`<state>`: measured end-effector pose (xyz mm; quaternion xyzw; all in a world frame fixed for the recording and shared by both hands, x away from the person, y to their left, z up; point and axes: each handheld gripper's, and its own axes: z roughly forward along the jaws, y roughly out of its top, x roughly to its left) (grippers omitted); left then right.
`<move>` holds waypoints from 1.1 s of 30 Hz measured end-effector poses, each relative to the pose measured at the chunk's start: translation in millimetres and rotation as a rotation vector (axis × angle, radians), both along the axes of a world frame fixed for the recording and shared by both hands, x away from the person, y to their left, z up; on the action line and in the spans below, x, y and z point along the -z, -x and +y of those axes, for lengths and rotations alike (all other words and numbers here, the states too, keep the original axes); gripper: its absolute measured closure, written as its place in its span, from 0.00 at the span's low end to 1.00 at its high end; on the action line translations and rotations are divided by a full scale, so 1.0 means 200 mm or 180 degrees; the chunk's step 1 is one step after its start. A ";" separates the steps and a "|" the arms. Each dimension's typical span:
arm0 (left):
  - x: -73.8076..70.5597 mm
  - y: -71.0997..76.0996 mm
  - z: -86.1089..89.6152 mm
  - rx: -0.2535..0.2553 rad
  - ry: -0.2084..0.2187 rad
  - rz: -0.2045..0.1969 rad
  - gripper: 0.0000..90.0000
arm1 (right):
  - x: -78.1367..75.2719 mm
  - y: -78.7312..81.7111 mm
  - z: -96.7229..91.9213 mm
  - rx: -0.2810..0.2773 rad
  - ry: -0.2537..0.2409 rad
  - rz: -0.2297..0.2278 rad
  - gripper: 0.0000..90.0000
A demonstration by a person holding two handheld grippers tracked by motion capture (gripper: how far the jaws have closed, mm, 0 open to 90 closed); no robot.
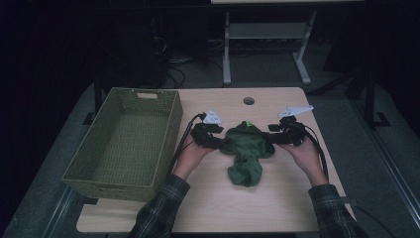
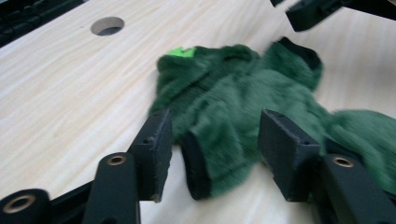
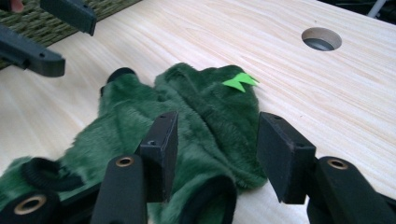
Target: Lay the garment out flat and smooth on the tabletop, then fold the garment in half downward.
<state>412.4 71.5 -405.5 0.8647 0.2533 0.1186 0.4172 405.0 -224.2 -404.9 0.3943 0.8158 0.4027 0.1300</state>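
Here both grippers, left (image 2: 215, 149) and right (image 3: 217, 154), stand with jaws apart around the cuffed sleeves of a small green fleece garment (image 1: 246, 146) lying mid-table, apparently not yet clamped, so any folding or moving to the empty woven basket (image 1: 168, 126) remains undone.

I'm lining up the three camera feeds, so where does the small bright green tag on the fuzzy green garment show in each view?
High view: the bright green tag sits at the garment's far end, mid-table, just below the round table hole.
Left gripper view: upper middle, at the garment's top left edge.
Right gripper view: upper centre-right, on the garment's far edge.
Shared landmark: the round table hole, beyond the tag in all three.
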 end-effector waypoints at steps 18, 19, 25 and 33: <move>0.16 -0.29 -0.10 -0.0124 -0.0173 0.0149 0.56 | 0.18 -0.17 0.00 0.0169 0.0090 0.0239 0.56; 0.19 -0.31 -0.11 -0.0112 -0.0223 0.0178 0.56 | 0.20 -0.19 0.01 0.0178 0.0106 0.0262 0.57; 0.26 -0.34 -0.14 -0.0087 -0.0237 0.0298 0.59 | 0.26 -0.21 0.03 0.0156 0.0193 0.0352 0.61; 0.29 -0.36 -0.15 -0.0025 -0.0283 0.0368 0.80 | 0.30 -0.24 0.03 0.0198 0.0246 0.0391 0.84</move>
